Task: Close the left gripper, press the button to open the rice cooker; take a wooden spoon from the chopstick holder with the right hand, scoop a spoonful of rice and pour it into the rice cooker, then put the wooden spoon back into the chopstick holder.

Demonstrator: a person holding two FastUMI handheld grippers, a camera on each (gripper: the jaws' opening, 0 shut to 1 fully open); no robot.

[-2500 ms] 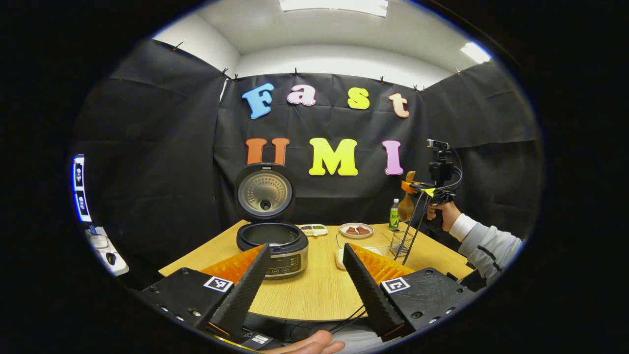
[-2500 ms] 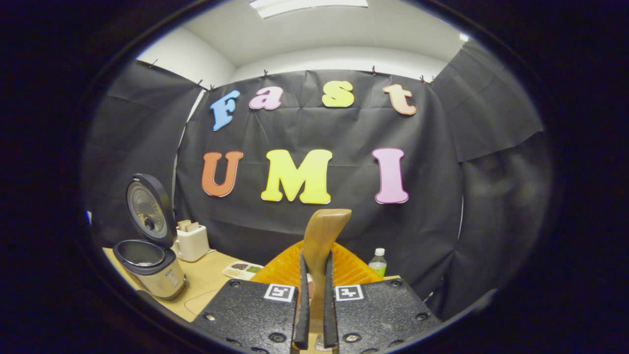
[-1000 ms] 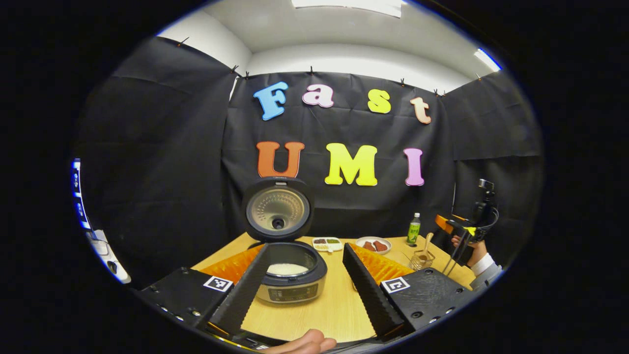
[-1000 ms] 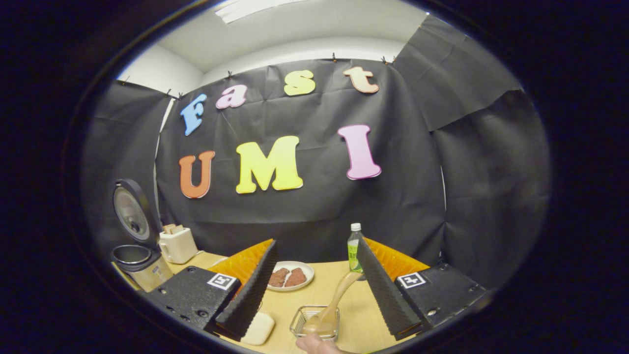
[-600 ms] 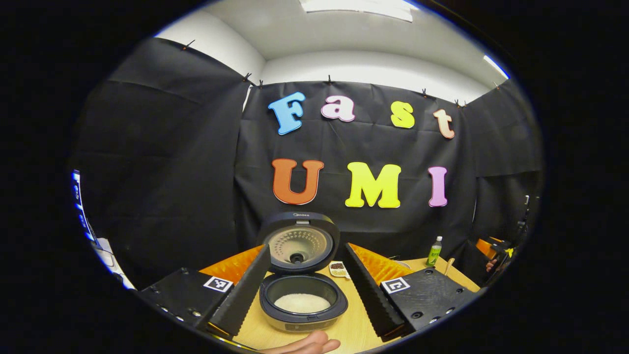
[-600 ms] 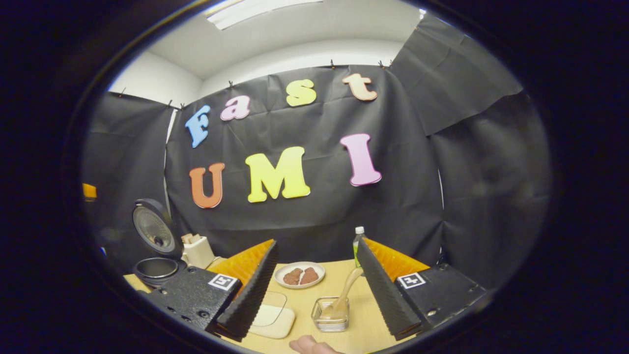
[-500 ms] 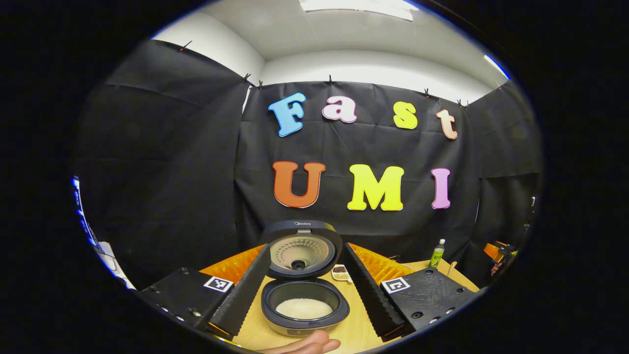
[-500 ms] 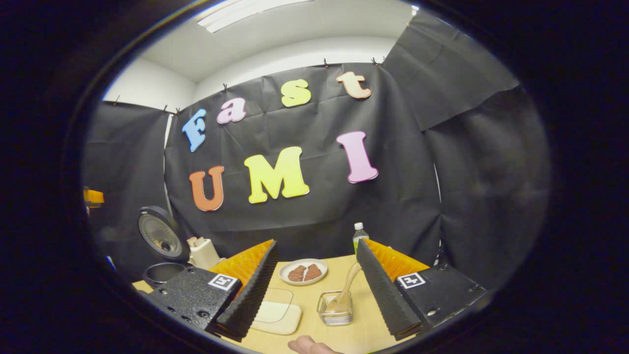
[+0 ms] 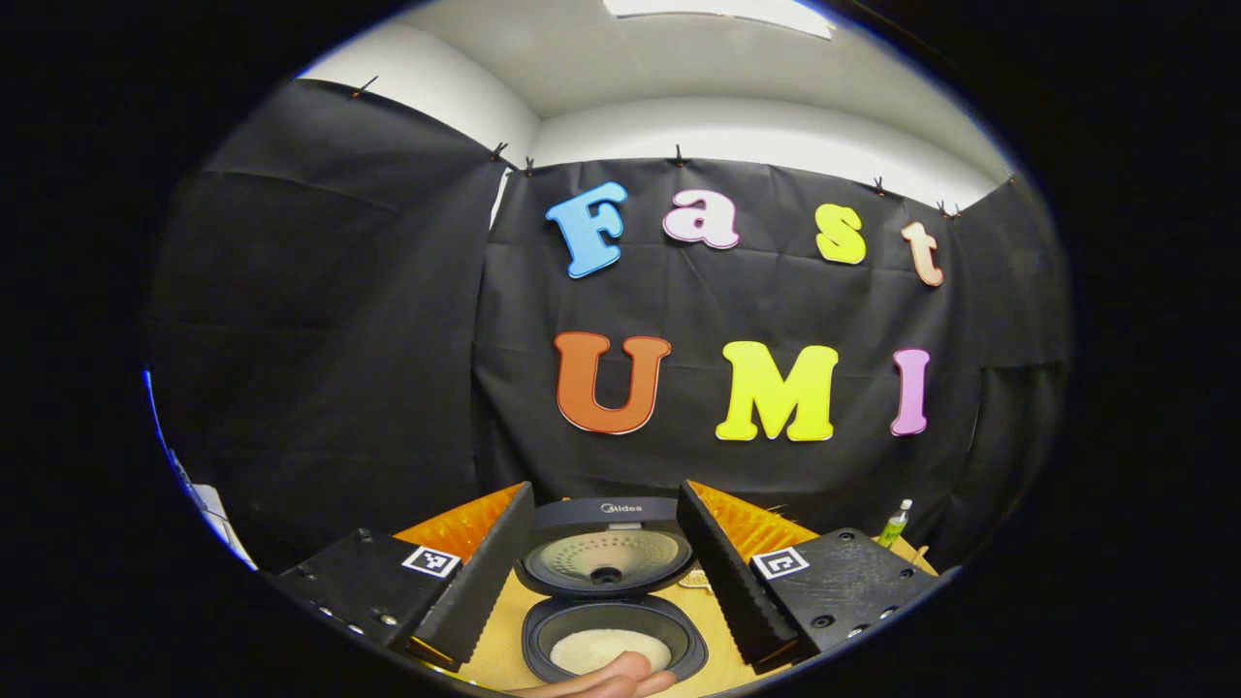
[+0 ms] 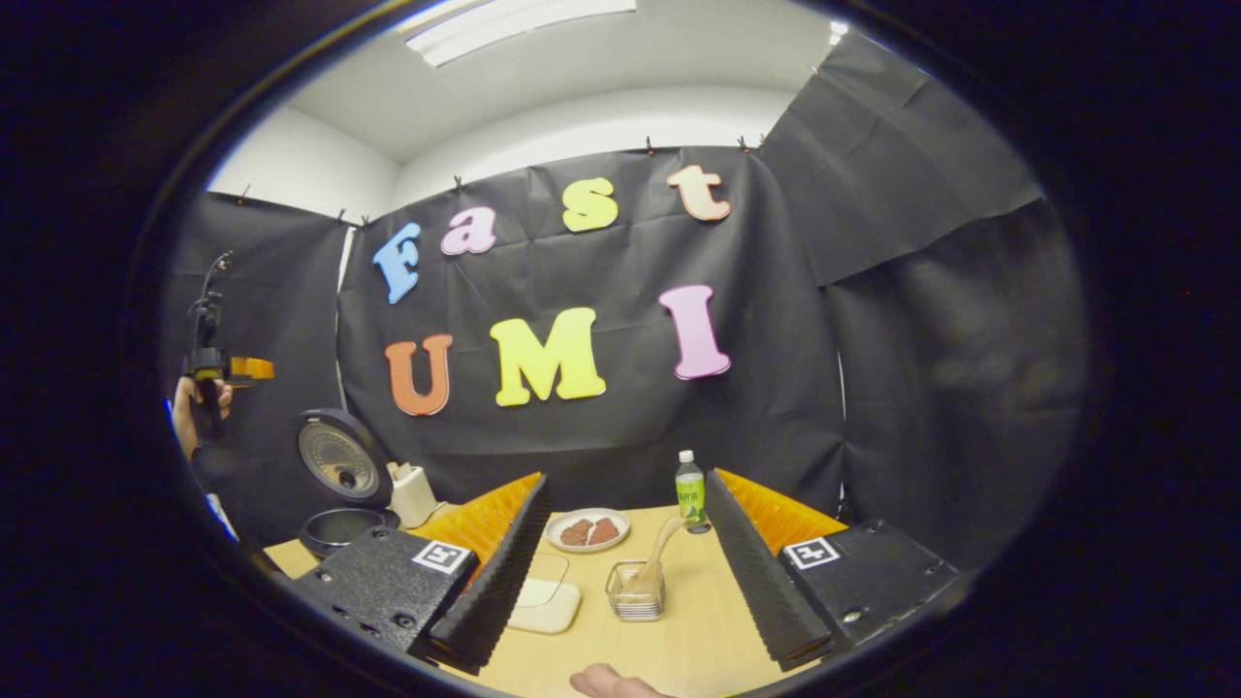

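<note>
On table (image 10: 679, 630): bottle (image 10: 689, 492), plate (image 10: 587, 529) behind chopstick holder (image 10: 636, 591) | both claws apart, empty

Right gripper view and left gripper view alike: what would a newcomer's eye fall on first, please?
The rice cooker, lid up and rice inside, sits between the open left gripper. In the right gripper view, the wooden spoon leans in the chopstick holder between the open right gripper.
</note>
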